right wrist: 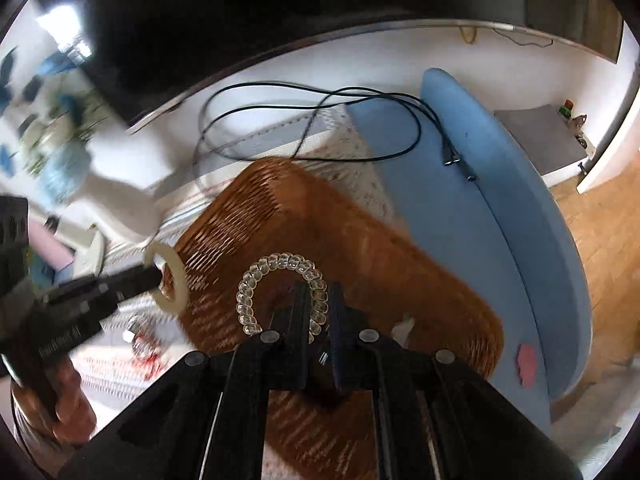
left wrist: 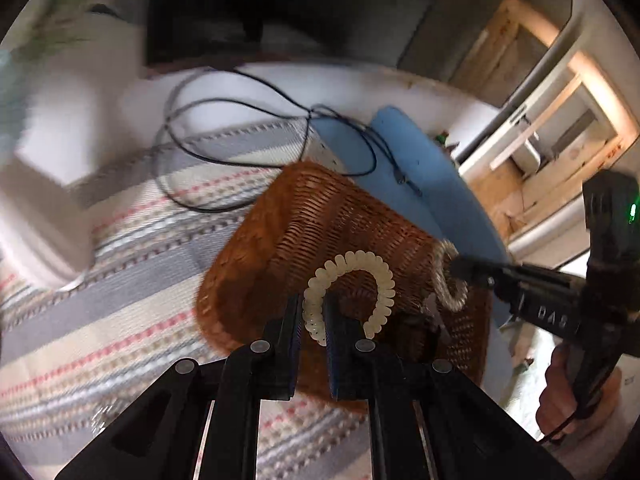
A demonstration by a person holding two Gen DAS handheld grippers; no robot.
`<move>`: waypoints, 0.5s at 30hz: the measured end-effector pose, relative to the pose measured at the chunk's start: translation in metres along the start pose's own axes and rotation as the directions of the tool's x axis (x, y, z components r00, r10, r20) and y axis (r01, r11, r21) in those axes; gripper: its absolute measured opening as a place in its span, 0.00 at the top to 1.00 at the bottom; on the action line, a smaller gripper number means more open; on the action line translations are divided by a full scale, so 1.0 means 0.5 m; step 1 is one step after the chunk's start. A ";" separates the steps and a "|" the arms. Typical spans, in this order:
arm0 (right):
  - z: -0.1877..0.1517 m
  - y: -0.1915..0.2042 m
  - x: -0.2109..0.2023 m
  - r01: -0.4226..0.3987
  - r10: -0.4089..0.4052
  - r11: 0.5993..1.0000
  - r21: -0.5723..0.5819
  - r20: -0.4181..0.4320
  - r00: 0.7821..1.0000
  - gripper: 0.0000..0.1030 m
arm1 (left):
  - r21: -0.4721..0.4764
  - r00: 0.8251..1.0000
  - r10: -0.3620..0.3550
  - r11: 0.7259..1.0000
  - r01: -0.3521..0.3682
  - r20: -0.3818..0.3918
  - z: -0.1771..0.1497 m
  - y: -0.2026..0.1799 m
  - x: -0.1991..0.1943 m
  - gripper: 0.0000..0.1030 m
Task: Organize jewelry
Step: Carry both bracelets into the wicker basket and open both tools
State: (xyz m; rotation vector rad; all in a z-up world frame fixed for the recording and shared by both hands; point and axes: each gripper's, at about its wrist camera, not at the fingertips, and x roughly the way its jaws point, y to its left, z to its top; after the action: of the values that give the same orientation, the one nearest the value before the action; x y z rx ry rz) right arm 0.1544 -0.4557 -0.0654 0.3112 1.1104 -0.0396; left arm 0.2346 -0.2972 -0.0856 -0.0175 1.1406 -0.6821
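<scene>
1. Over the woven basket (left wrist: 320, 216), tipped on a striped cloth (left wrist: 120, 280), the left gripper (left wrist: 313, 308) has its jaws clenched on one end of a white coil bracelet (left wrist: 348, 264), whose loop arches free above the wicker.
2. Just beside it, the right gripper (right wrist: 320, 288) has its jaws pinched on a clear coil bracelet (right wrist: 256, 280), also hanging over the basket's side.
3. Both bands look light and springy. They are likely to stretch, twist or bounce when moved, and are in little danger of breaking.
4. The smooth plastic coils may slip, so a hold across the cord's thickness, as here, seems safer than hooking the loop.
5. Released over the basket mouth, each would probably drop and rebound a little, so a low release looks wise.
6. A black cable (left wrist: 240, 104) trails across the cloth and a blue mat (right wrist: 460, 220) behind, well apart from both bracelets.
</scene>
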 end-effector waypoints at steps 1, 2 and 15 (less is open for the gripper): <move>0.011 -0.005 0.018 -0.004 0.004 1.000 0.009 -0.010 1.000 0.90 | 0.004 1.000 0.007 1.000 -0.007 -0.016 0.005 -0.005 0.018 0.90; 0.016 -0.008 0.031 0.007 -0.007 1.000 0.013 -0.018 1.000 0.90 | 0.006 0.999 0.011 1.000 -0.011 -0.031 0.010 -0.011 0.034 0.90; 0.039 -0.027 0.137 0.052 -0.048 0.998 0.026 -0.136 0.989 0.90 | 0.010 0.989 0.017 1.000 -0.015 -0.150 -0.005 -0.037 0.151 0.90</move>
State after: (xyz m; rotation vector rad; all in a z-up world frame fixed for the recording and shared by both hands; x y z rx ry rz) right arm 0.1996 -0.4654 -0.1211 0.3156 1.2536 -0.0802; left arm 0.2415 -0.3496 -0.1425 0.0513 1.2805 -0.6831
